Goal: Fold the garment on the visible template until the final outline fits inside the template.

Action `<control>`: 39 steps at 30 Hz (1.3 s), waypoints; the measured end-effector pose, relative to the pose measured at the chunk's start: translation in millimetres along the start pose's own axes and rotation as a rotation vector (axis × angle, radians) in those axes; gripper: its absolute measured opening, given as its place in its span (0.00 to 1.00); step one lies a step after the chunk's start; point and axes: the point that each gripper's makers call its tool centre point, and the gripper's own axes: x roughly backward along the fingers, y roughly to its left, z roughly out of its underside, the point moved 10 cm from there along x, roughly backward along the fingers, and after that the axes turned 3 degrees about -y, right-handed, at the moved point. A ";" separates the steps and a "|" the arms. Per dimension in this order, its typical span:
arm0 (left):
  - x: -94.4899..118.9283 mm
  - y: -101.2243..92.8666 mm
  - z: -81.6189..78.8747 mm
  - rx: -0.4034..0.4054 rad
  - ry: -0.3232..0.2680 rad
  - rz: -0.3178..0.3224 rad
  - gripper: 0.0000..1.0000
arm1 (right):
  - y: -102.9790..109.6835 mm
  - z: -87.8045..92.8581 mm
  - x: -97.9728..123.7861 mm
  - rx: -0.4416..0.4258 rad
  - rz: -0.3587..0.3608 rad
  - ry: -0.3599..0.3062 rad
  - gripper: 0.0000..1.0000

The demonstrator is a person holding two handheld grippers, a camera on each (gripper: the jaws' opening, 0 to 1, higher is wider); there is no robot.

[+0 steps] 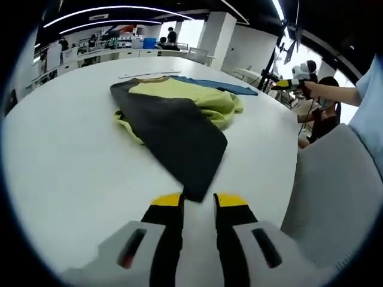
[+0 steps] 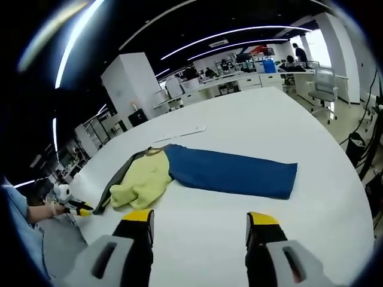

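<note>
A yellow-green garment point(image 1: 197, 95) lies bunched on the white table point(image 1: 60, 155), with a dark grey flap point(image 1: 179, 134) spread over its near part and a blue panel point(image 1: 215, 85) behind it. The flap's near corner lies between the tips of my left gripper point(image 1: 200, 200), whose jaws stand a narrow gap apart with table showing between them. In the right gripper view the yellow-green garment point(image 2: 143, 179) sits at the left end of the long flat blue panel point(image 2: 233, 172), and my right gripper point(image 2: 200, 218) hangs wide open and empty short of it. The left gripper point(image 2: 81, 208) shows at the dark flap's corner.
A thin white strip point(image 2: 182, 133) lies on the table beyond the garment. A grey chair back point(image 1: 335, 191) stands by the table's edge on the right. A hand holds the right gripper point(image 1: 287, 84) over there. Desks and people fill the room behind.
</note>
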 end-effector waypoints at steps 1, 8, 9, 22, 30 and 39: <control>-0.2 0.2 0.0 -0.003 0.000 0.000 0.12 | -0.5 0.4 0.1 -0.004 0.002 -0.001 0.61; -6.1 5.4 1.6 -0.003 0.018 -0.004 0.10 | -6.7 0.8 -0.3 -0.012 0.004 0.000 0.59; -6.7 6.1 1.1 -0.001 0.021 -0.006 0.09 | -7.0 0.8 -0.3 -0.012 0.003 0.003 0.59; -4.4 9.8 1.4 0.062 0.020 -0.008 0.00 | -4.9 5.1 0.3 -0.021 -0.002 0.007 0.57; -4.8 5.9 1.1 0.078 0.013 -0.006 0.15 | -6.4 2.9 2.5 -0.018 -0.005 -0.010 0.57; -11.0 4.0 -1.3 0.070 0.019 -0.002 0.08 | -11.8 5.3 3.6 -0.019 0.000 -0.010 0.56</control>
